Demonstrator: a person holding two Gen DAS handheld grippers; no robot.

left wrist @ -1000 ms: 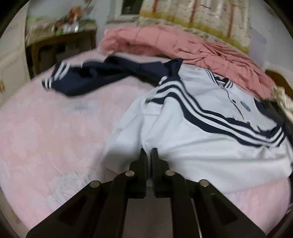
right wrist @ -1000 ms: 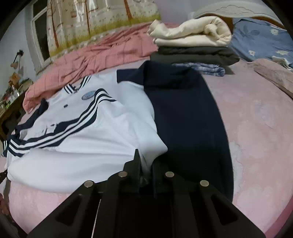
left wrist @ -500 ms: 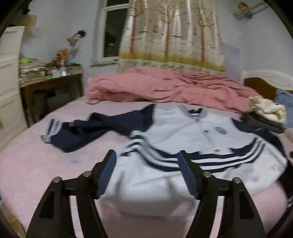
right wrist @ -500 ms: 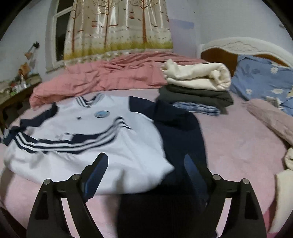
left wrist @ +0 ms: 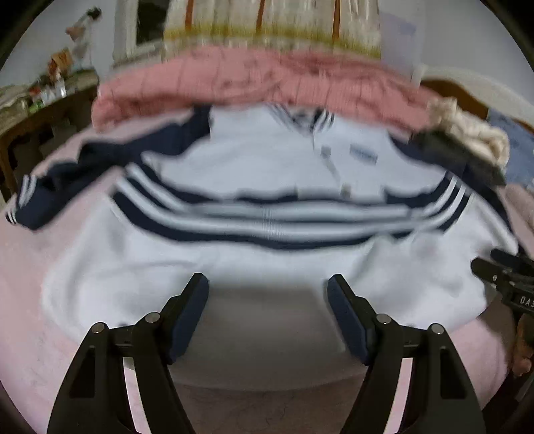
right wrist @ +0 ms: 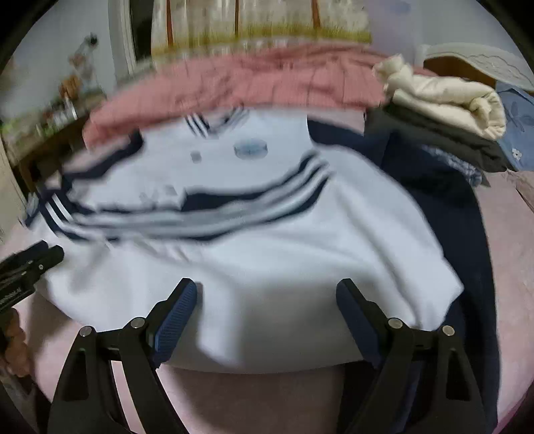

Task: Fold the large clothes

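The left wrist view shows the navy left sleeve [left wrist: 70, 177] of the white and navy school jacket [left wrist: 253, 253] stretched out toward the left edge with its striped cuff on the pink bedsheet [left wrist: 30, 300], a part the right wrist view only catches as a sliver; it also shows the right tongs [left wrist: 500, 267] coming in at its right border. The right wrist view in turn shows the jacket's other navy sleeve [right wrist: 467, 233] running down the right side of the body, the stack of folded clothes [right wrist: 444, 113] with a cream piece on top, and a blue flowered pillow [right wrist: 517, 120] past it, with the left tongs [right wrist: 33, 260] poking in at its left border. Both views share the rumpled pink quilt [left wrist: 260, 80] and the tree-print curtain [left wrist: 273, 26] behind. The jacket lies front up and flat on the bed, its collar pointing away toward the quilt and its hem nearest the cameras, so its long axis runs from near to far, with navy stripes crossing the chest. The left tongs [left wrist: 267, 300] have just been opening and stand wide over the hem, gripping nothing. The right tongs [right wrist: 267, 300] have likewise just been opening, wide apart above the hem and right lower part of the body, with no cloth pinched between the pads.
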